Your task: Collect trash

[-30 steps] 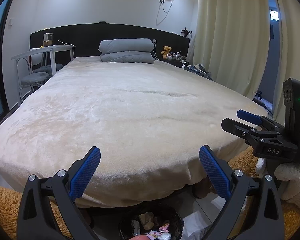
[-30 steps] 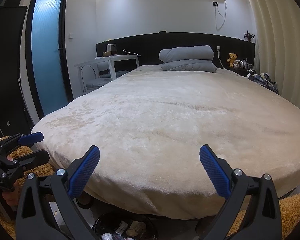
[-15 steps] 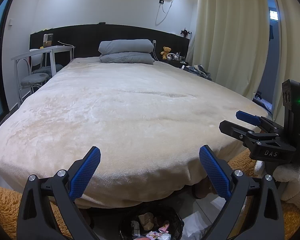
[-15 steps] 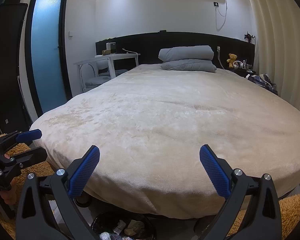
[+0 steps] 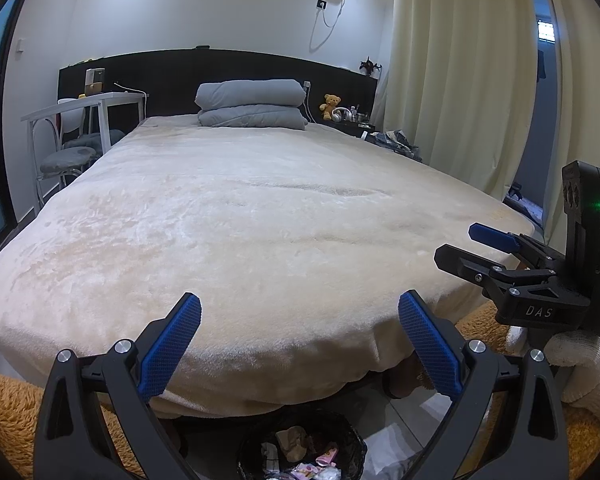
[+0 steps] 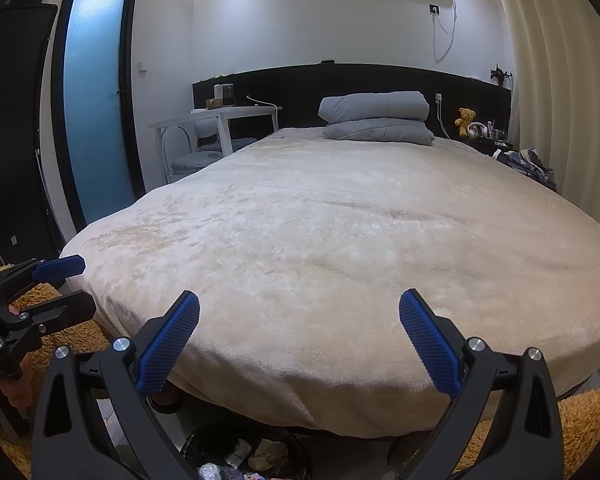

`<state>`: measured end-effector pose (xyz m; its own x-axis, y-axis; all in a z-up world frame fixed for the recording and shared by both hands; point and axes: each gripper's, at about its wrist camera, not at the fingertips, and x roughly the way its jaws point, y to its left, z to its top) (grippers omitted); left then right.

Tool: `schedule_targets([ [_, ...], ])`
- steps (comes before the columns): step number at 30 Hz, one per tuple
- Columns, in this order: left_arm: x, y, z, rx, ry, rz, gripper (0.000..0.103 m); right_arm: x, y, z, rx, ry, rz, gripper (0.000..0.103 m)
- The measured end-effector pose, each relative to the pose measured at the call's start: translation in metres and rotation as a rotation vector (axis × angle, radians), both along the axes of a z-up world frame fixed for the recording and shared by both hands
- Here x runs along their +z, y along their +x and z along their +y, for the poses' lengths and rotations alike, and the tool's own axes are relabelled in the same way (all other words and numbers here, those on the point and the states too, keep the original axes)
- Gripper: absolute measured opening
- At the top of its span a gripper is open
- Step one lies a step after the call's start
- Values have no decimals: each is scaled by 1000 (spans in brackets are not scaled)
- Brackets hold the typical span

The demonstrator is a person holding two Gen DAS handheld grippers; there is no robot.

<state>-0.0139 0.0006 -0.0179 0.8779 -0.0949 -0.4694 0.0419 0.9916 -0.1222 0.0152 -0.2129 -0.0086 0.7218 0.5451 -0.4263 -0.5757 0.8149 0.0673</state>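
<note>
Trash bin [image 5: 302,450], lined black and part-filled: we hold left gripper [image 5: 300,340] and right gripper [image 6: 299,338] above it, jaws wide and empty, left nearer.

Bed [image 5: 260,220] overhangs the trash bin [image 5: 300,452]; open air above the blanket.

Trash bin [image 5: 342,432]: lower part is cut off by the bottom edge.
Trash [image 5: 296,446]: pieces too small to identify.
Nightstand items [image 5: 354,114]: too small to tell.
Bed underside [image 6: 340,434]: hidden by the blanket [image 6: 340,240].
</note>
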Motion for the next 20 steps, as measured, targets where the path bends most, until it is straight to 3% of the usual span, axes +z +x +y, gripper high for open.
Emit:
schedule_targets([
  [20, 0, 0, -1, 2, 2, 2, 97, -2, 2, 1, 5, -3, 2, 99],
])
